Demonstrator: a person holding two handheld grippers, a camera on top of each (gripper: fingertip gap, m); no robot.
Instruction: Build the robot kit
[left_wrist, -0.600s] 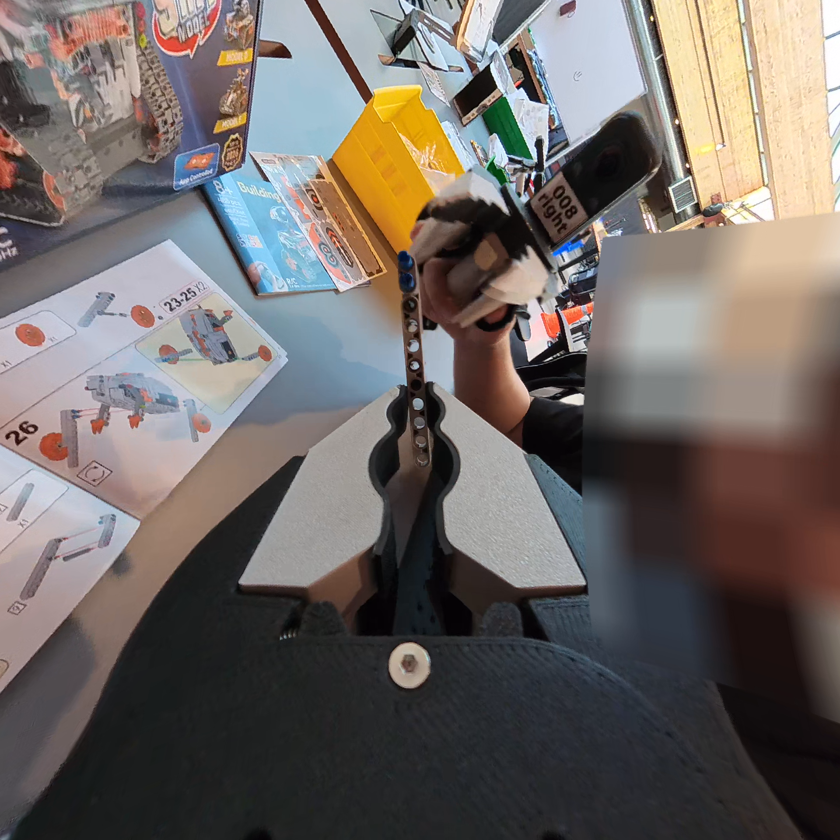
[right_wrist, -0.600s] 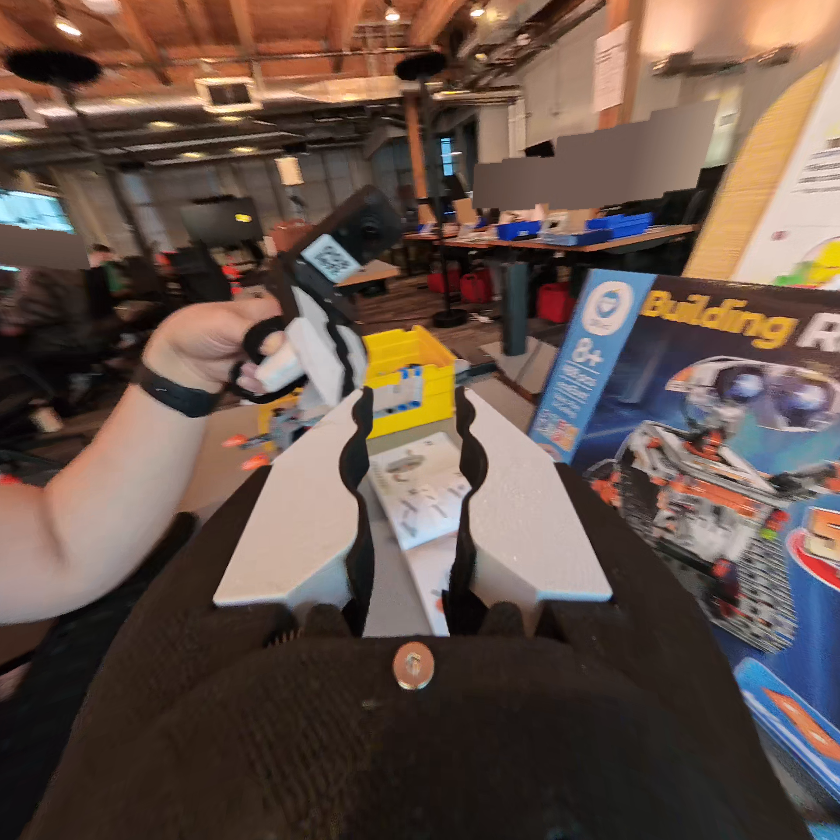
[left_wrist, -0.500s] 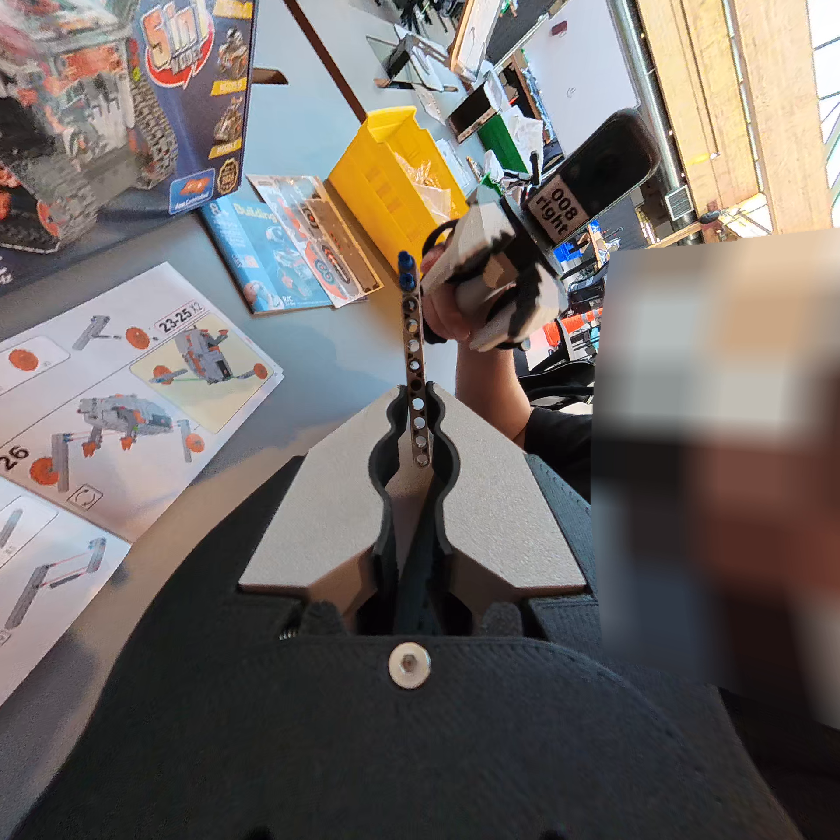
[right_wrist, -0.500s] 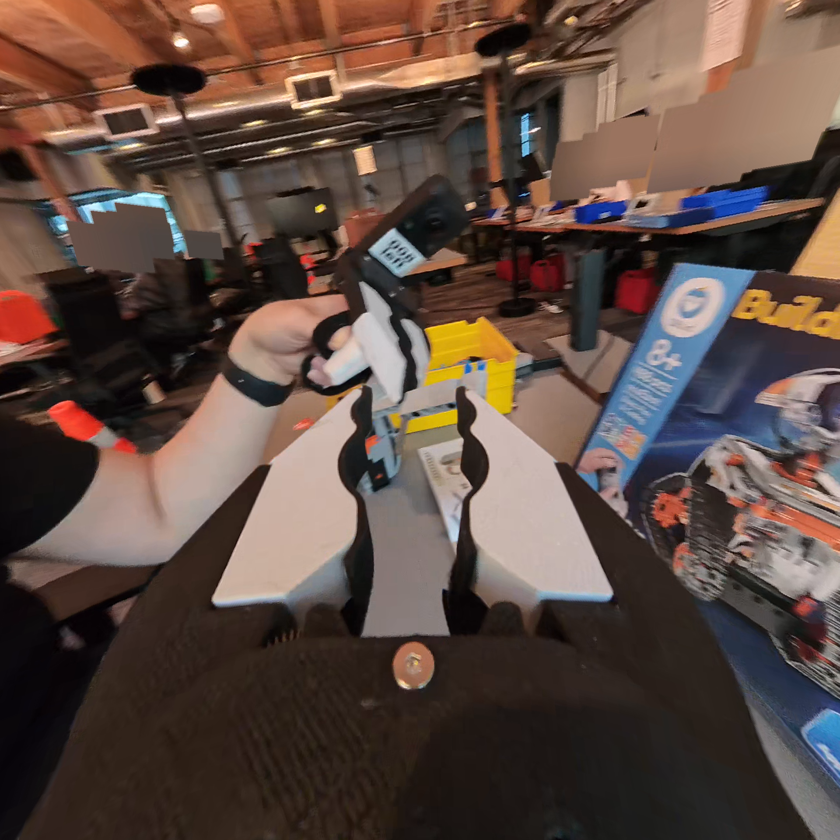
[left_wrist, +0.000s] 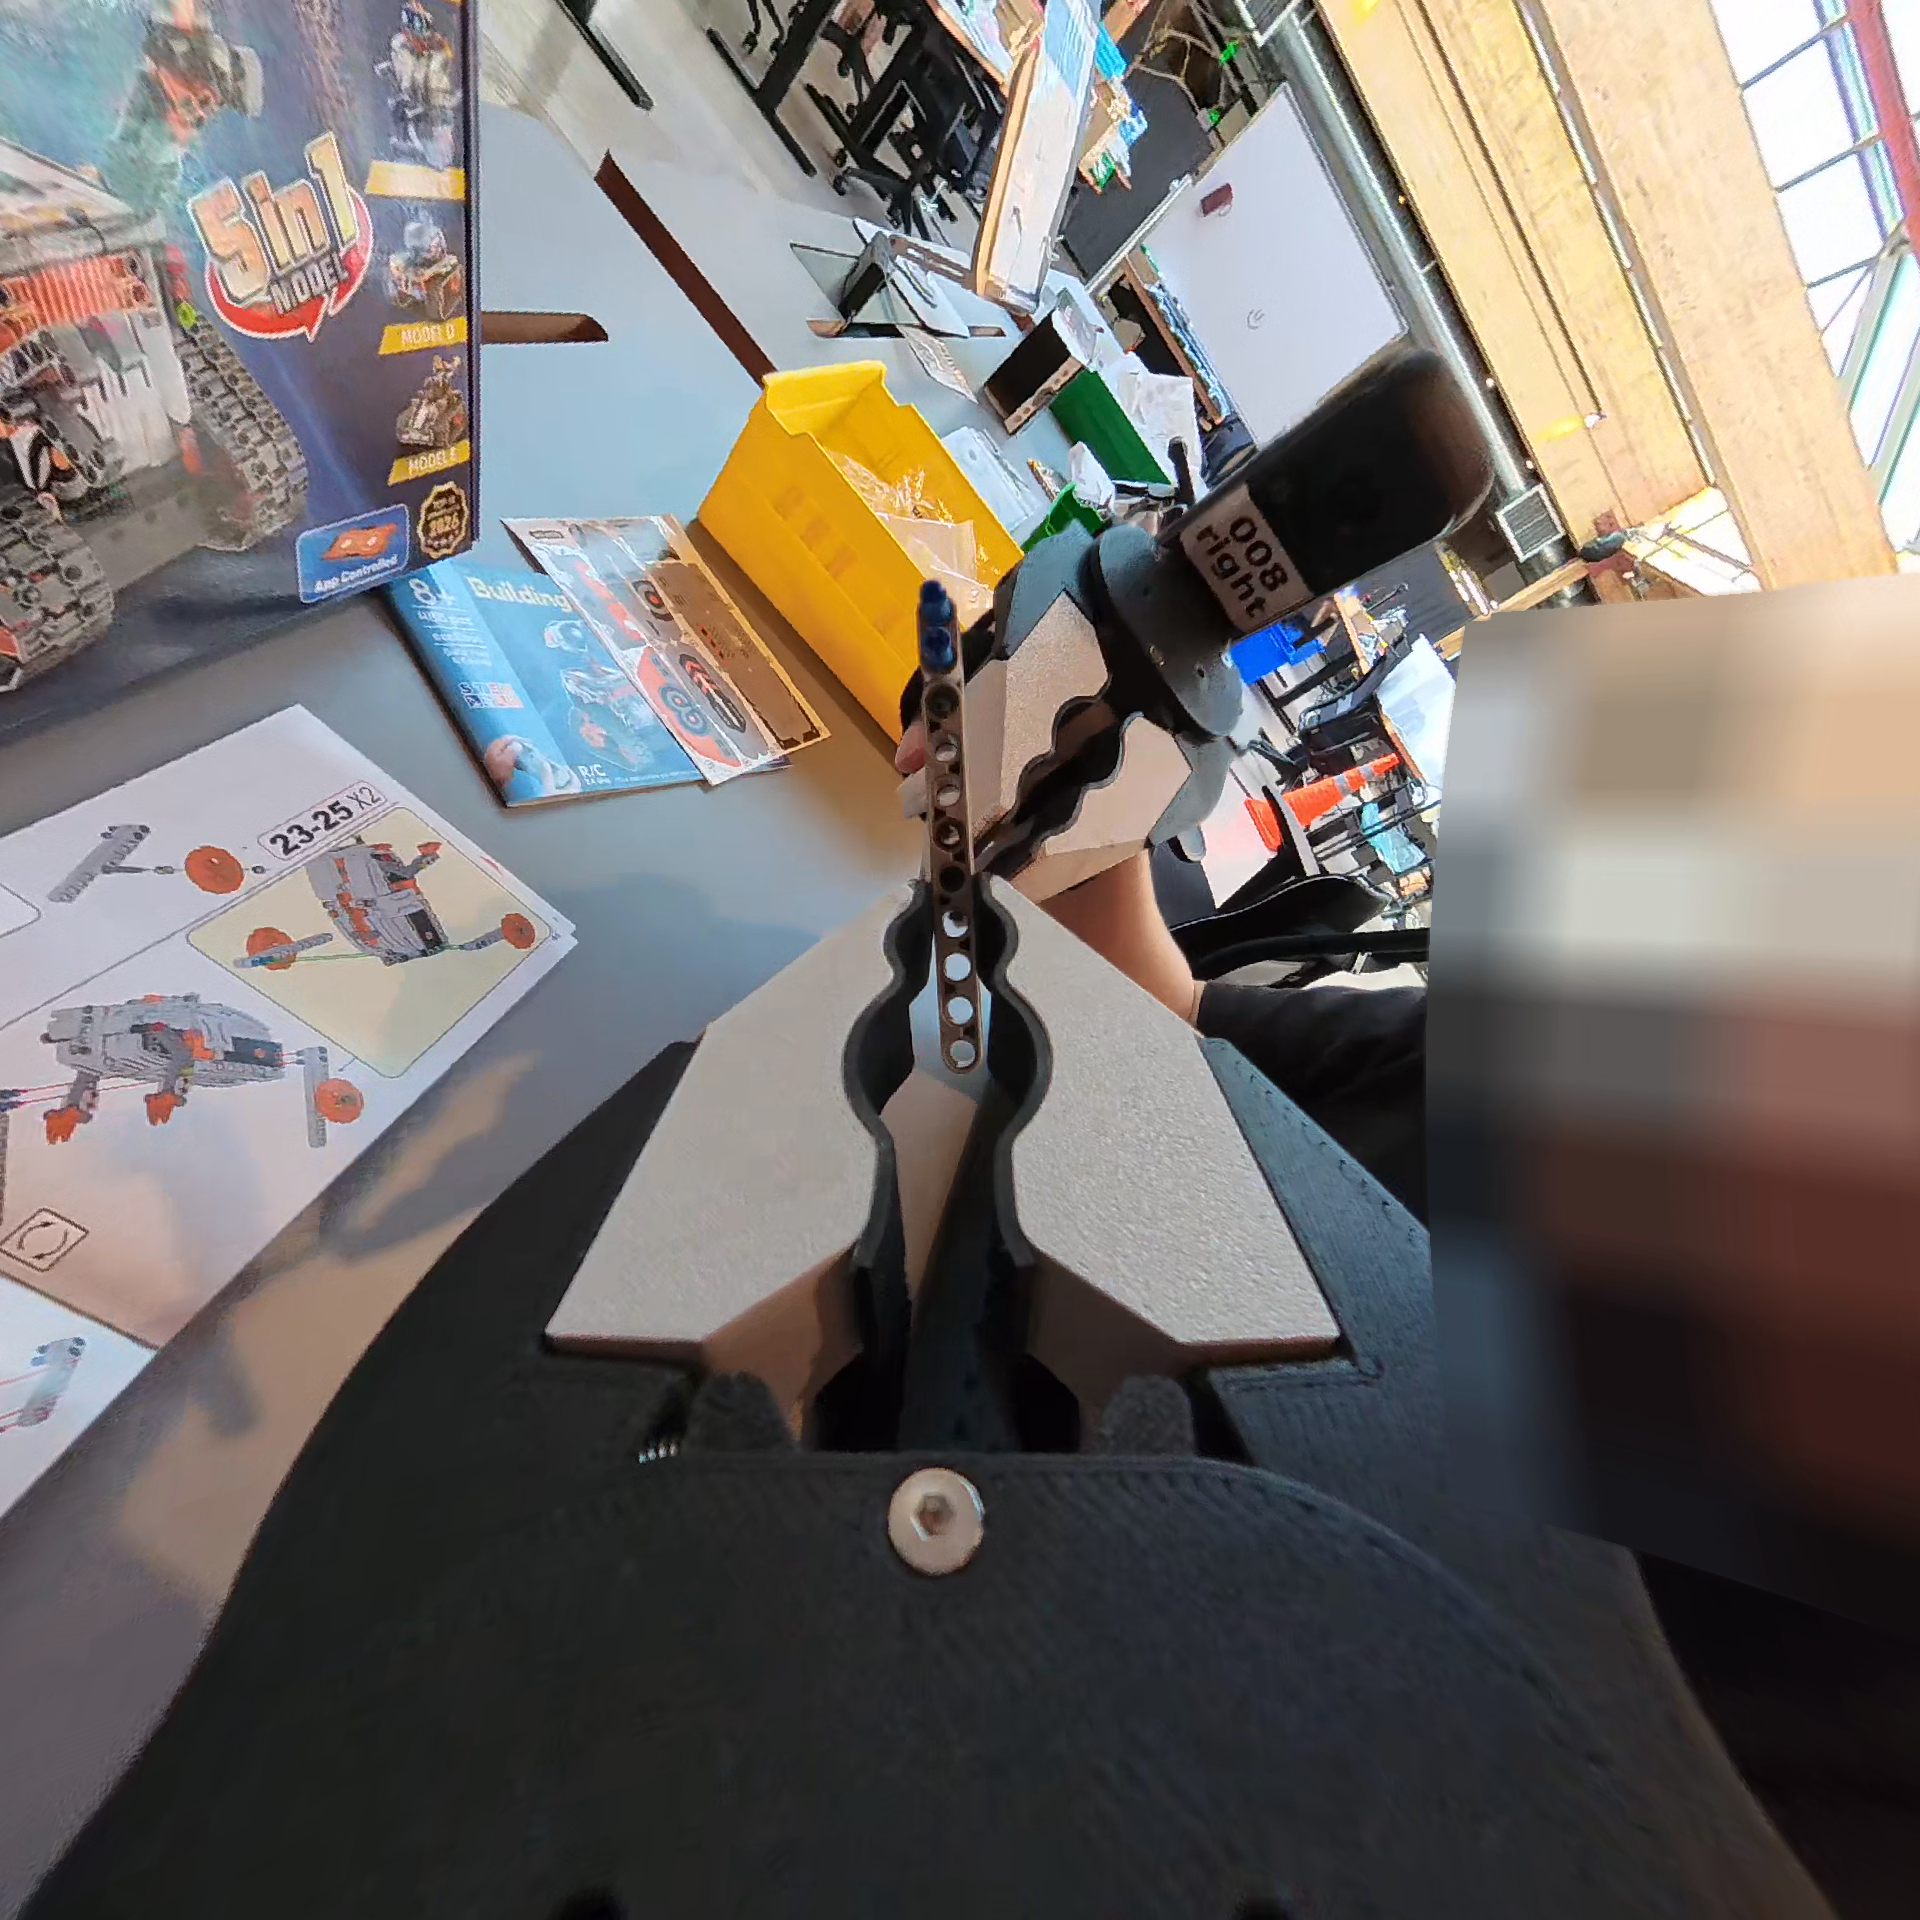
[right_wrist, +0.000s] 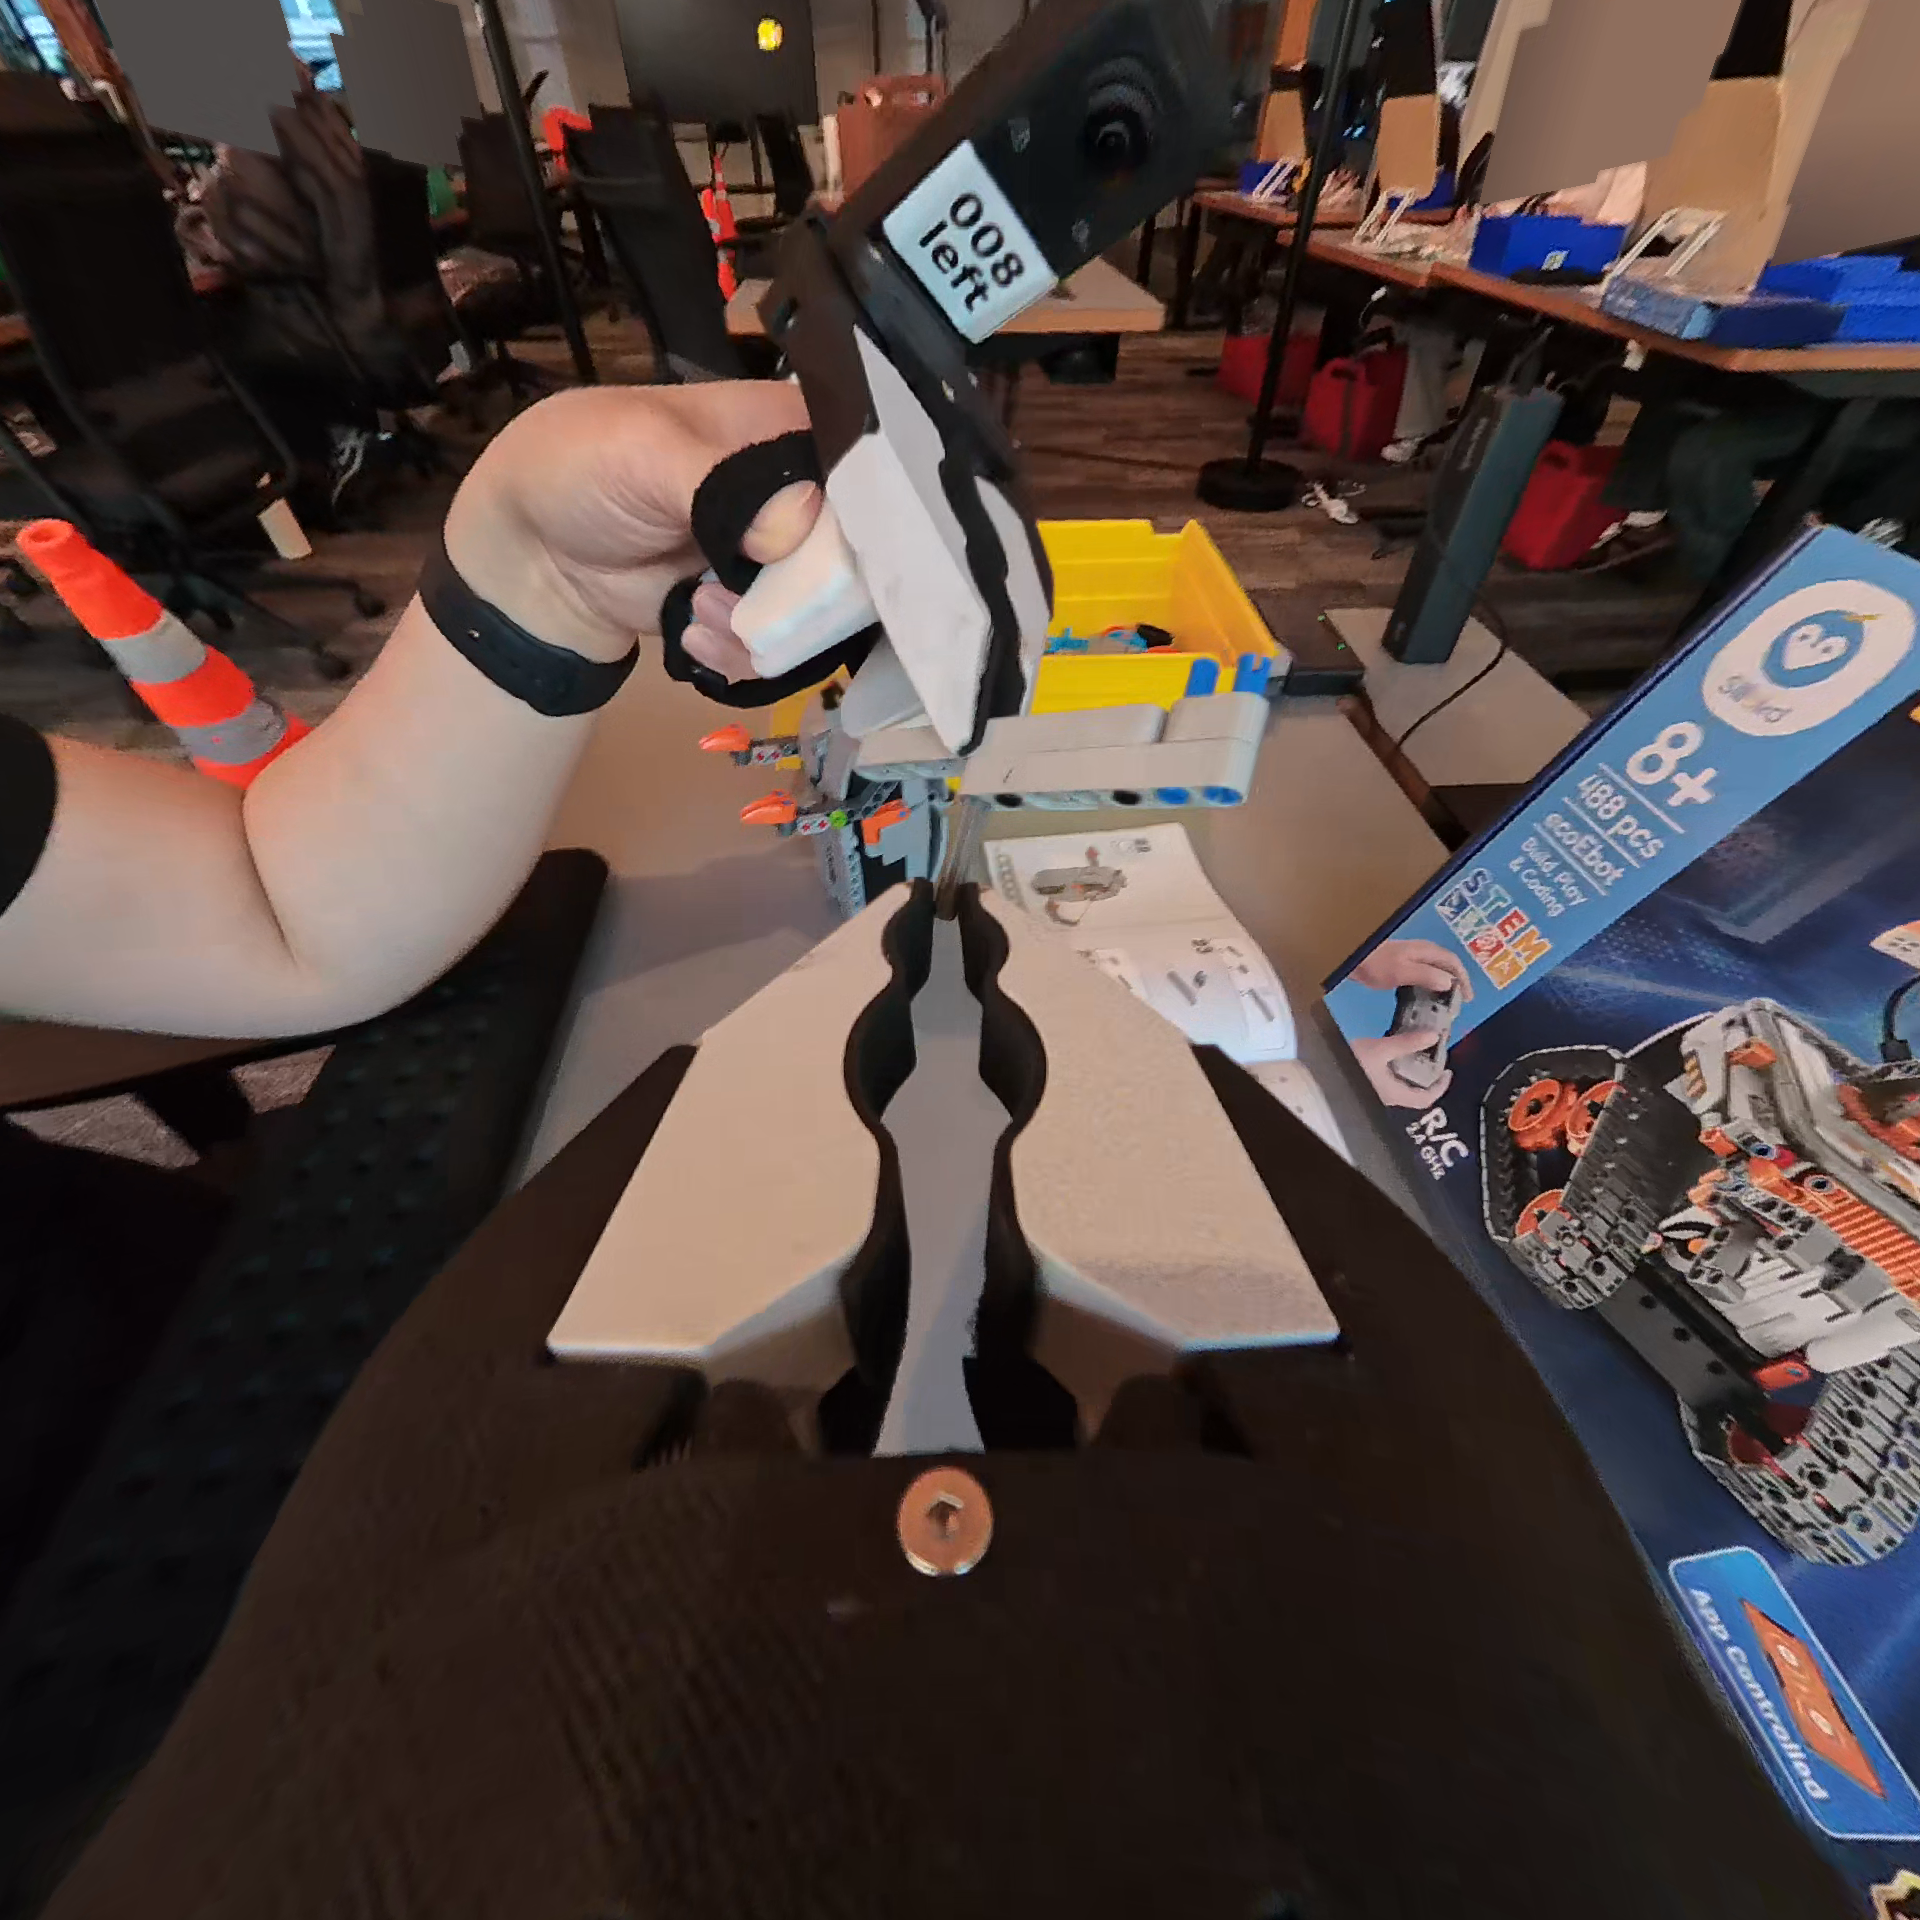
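Note:
My left gripper (left_wrist: 951, 906) is shut on the near end of a thin grey beam with holes (left_wrist: 948, 790), which has blue pins at its far end. The beam sticks straight out ahead, held in the air above the grey table (left_wrist: 644, 873). My right gripper (left_wrist: 987, 847) comes in from the right and its tips pinch the beam's edge near the middle. In the right wrist view my right gripper (right_wrist: 940, 899) is closed on the beam (right_wrist: 956, 847), seen edge-on, just under the left gripper (right_wrist: 961, 727). A hand (right_wrist: 603, 509) holds the left gripper.
A yellow bin (left_wrist: 831, 520) of parts stands beyond the grippers; it also shows in the right wrist view (right_wrist: 1143, 603). A large kit box (right_wrist: 1662, 1039), open instruction sheets (left_wrist: 260, 935) and a booklet (left_wrist: 540, 686) lie on the table. A partly built model with orange claws (right_wrist: 831, 821) stands behind. Only a small space, under 4 cm, lies between the two pairs of fingers.
My right gripper was wide open and apart from the beam; it has moved in to the beam and closed on it. The left gripper kept its hold.

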